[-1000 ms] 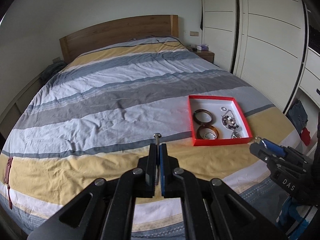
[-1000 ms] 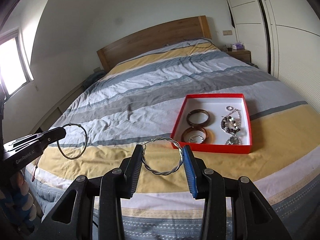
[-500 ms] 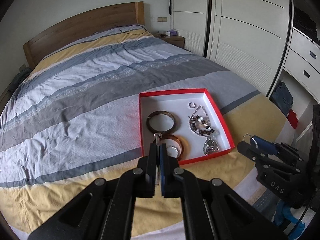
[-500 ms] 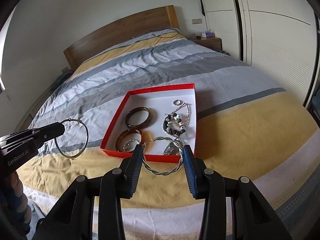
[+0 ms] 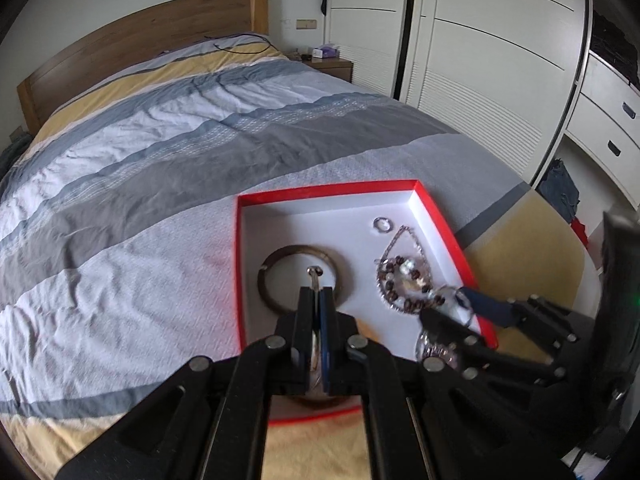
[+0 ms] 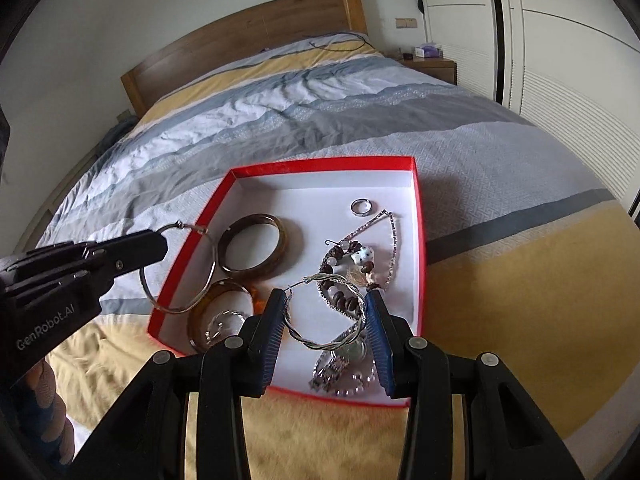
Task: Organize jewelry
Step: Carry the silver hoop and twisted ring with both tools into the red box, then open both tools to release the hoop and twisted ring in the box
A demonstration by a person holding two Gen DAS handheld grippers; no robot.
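A red box [image 6: 320,164] with a white inside lies on the striped bed. It holds a dark brown bangle [image 6: 252,246], an amber bangle [image 6: 240,290], a small ring [image 6: 361,206], a beaded bracelet [image 6: 344,264] and a chain. My right gripper [image 6: 326,308] hangs over the box's near right part, shut on a twisted silver hoop [image 6: 320,346] that spans its pads. My left gripper [image 5: 316,292] is shut on a thin metal hoop [image 6: 214,266] and holds it above the box's left rim, over the brown bangle [image 5: 280,252].
The bedcover [image 5: 140,208] runs far to the left and back to a wooden headboard [image 5: 140,40]. White wardrobe doors [image 5: 480,60] and drawers stand on the right, with a nightstand [image 6: 432,66] at the far corner. Clothes lie on the floor beside the bed.
Both grippers have come forward and down from the bed's foot edge to hang over the red box. Each still holds its hoop.
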